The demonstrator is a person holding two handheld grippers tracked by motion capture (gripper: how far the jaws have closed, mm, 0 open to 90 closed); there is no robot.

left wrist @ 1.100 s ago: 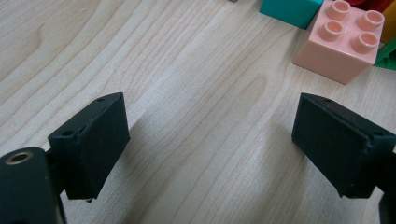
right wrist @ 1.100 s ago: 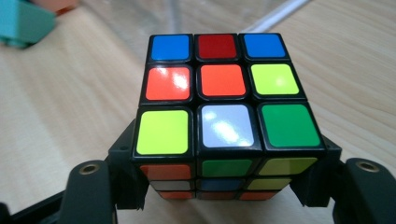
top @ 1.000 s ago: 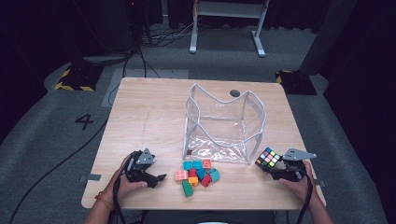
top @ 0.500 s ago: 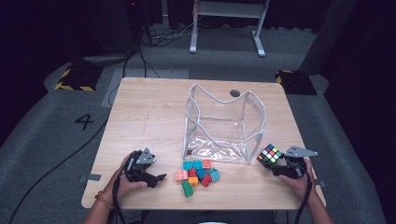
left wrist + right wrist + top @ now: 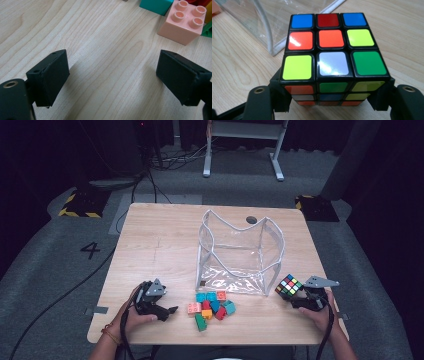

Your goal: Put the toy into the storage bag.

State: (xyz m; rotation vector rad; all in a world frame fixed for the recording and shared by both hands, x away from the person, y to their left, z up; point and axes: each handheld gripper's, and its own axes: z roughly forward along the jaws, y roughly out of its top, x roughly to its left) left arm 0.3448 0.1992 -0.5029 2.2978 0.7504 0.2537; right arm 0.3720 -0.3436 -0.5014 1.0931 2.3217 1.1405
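My right gripper [image 5: 297,296] [image 5: 332,101] is shut on a scrambled Rubik's cube [image 5: 289,286] [image 5: 333,53], one jaw pressed to each side of its lower part. It holds the cube near the table's front right, beside a clear plastic bag [image 5: 240,254] [image 5: 265,23]. At the front left, my left gripper [image 5: 169,311] [image 5: 112,68] stands open over bare wood with nothing between its jaws. A pink brick [image 5: 183,23] [image 5: 194,308] lies just ahead of it, at the edge of a pile of several coloured bricks [image 5: 214,304].
The wooden table [image 5: 160,245] has a round hole [image 5: 251,219] near its far edge. The bag stands open-topped in the middle. A teal brick [image 5: 155,5] lies next to the pink one. Cables trail from both grippers off the front edge.
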